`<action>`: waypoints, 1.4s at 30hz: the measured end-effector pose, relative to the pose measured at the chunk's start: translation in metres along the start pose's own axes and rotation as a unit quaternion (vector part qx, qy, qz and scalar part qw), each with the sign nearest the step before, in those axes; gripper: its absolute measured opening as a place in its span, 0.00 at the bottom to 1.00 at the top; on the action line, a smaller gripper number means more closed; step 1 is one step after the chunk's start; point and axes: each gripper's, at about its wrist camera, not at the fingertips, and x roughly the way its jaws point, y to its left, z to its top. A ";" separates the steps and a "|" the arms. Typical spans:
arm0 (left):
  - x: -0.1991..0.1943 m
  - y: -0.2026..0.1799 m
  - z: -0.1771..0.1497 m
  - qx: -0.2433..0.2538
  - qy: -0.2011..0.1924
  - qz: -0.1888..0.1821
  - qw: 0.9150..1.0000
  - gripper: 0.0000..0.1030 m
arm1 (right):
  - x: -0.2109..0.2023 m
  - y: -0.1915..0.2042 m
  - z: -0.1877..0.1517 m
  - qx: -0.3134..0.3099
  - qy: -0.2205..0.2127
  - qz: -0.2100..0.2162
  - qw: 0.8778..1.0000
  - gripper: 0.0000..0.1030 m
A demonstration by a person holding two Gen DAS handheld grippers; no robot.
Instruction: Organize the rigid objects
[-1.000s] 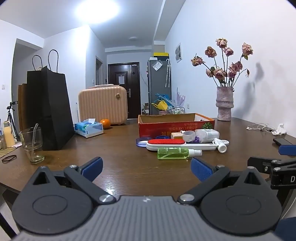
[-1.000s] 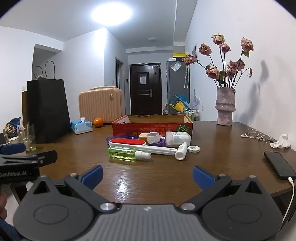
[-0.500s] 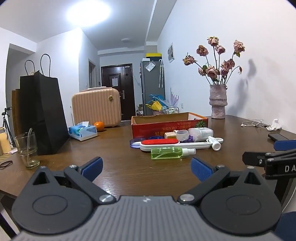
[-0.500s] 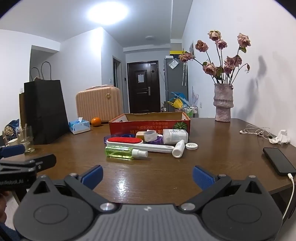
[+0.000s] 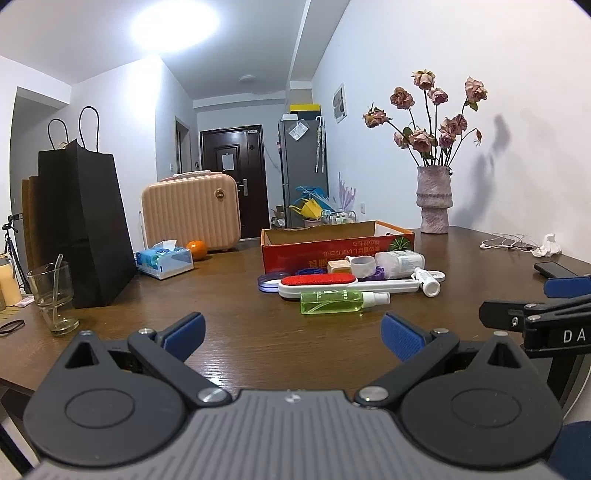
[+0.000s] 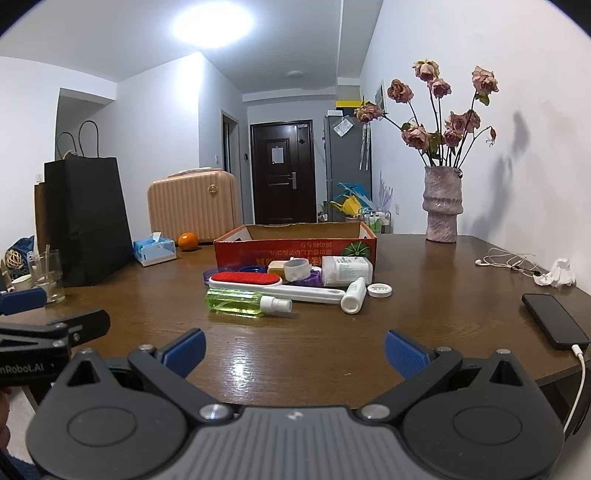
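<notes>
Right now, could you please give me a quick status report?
Both claws, left and right, open, empty. Green spray bottle nearest, lying before red box. Nothing between.

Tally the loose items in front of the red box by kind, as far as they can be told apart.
Bottles: 3 (green, large white, small white)
Lint brush: 1
Tape roll: 1
Round white tin: 1
Total: 6; others behind are too hidden to count.

1. A ceiling lamp (image 5: 173, 27) burns out to white glare.
2. The vase (image 6: 442, 204) casts soft shadows on the wall.
3. The table (image 6: 243, 365) reflects glare.
4. Fisheye bending and dark corners frame both views; focus is sharp.
</notes>
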 end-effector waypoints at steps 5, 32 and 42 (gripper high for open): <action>0.000 -0.002 -0.002 -0.002 -0.002 0.006 1.000 1.00 | 0.001 0.002 -0.001 -0.006 0.004 0.003 1.000 1.00; -0.002 -0.003 -0.006 0.006 0.001 0.004 1.000 1.00 | 0.004 -0.001 -0.004 0.007 0.014 0.000 1.000 1.00; -0.001 -0.004 -0.006 0.008 -0.001 0.005 1.000 1.00 | 0.004 -0.002 -0.003 0.008 0.012 0.000 1.000 1.00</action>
